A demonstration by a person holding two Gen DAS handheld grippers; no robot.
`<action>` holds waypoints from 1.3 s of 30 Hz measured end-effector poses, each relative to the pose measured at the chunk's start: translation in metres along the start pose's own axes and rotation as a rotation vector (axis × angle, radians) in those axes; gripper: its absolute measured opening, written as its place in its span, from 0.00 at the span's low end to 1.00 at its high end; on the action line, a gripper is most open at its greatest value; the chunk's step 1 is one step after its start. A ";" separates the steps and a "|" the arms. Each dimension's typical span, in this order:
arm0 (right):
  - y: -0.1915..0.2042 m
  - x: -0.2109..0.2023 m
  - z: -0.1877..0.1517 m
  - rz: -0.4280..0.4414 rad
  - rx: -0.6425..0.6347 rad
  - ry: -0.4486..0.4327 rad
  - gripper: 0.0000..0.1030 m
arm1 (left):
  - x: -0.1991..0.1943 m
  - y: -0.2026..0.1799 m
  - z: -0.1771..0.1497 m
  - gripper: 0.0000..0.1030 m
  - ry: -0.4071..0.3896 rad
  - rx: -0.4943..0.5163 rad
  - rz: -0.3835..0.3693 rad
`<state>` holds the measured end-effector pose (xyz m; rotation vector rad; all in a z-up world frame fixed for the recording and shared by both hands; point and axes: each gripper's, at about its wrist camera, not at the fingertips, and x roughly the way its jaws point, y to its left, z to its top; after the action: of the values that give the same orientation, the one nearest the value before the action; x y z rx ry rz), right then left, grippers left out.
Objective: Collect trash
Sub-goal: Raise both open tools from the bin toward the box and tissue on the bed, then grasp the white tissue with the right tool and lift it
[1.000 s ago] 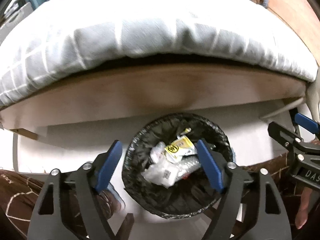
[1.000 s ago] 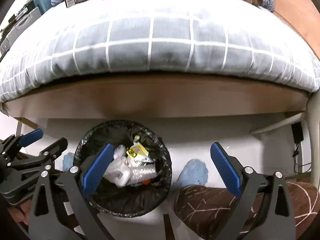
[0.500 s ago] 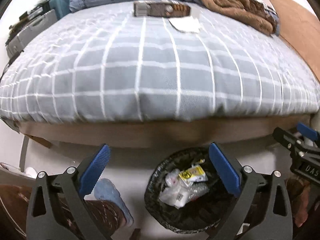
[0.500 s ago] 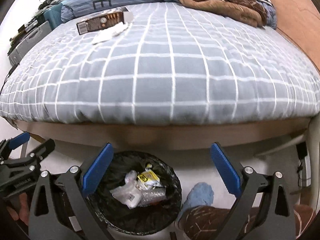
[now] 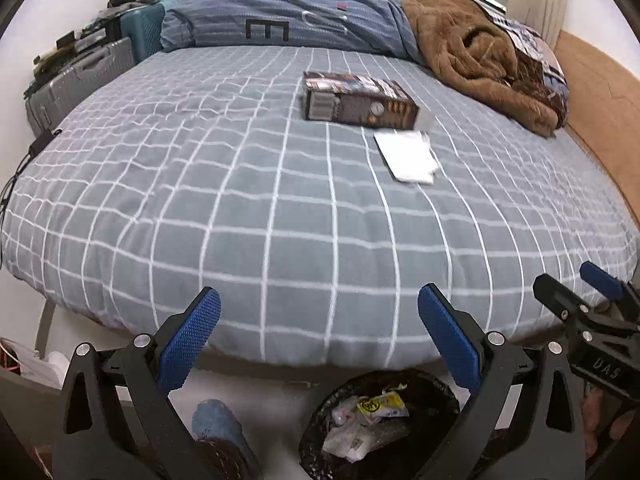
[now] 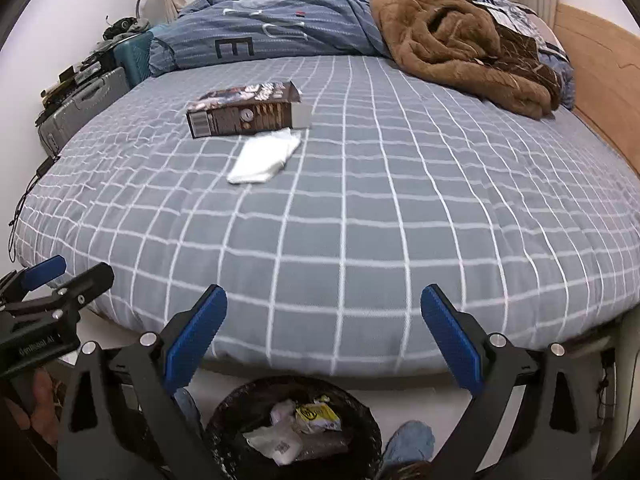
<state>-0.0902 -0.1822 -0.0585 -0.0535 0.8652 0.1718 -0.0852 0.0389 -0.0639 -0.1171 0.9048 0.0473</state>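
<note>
A brown carton (image 5: pixel 358 103) (image 6: pixel 244 114) lies on the grey checked bed (image 5: pixel 280 208) (image 6: pixel 360 220), with a white tissue (image 5: pixel 408 156) (image 6: pixel 266 160) just in front of it. On the floor at the bed's near edge stands a black-lined bin (image 5: pixel 448 396) (image 6: pixel 360 420) holding wrappers and plastic. My left gripper (image 5: pixel 320 344) hangs open over the bed's edge with nothing between its blue pads. My right gripper (image 6: pixel 324 344) is also open and holds nothing; it also shows at the right edge (image 5: pixel 600 320) of the left wrist view.
A blue duvet (image 6: pixel 272 28) and a brown blanket (image 6: pixel 460 40) are piled at the far side of the bed. Grey cases (image 5: pixel 80 76) and clutter line the left wall; a wooden headboard (image 6: pixel 604 72) is at the right. Blue slippers (image 5: pixel 216 420) (image 6: pixel 408 440) stand by the bin.
Both grippers have risen from just over the bin and tilted up, so the bed top with the carton and tissue has come into view. The left jaws have widened.
</note>
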 end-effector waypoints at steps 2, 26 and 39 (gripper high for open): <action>0.003 0.003 0.007 0.005 -0.005 -0.002 0.91 | 0.001 0.003 0.009 0.94 -0.004 -0.002 0.003; 0.063 0.114 0.110 0.046 -0.054 0.028 0.89 | 0.080 0.045 0.124 0.94 -0.014 -0.040 0.045; 0.072 0.171 0.123 0.058 -0.055 0.151 0.63 | 0.112 0.044 0.161 0.94 -0.017 -0.035 0.047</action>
<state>0.0986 -0.0750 -0.1077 -0.0937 1.0135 0.2485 0.1059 0.1015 -0.0572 -0.1278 0.8896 0.1079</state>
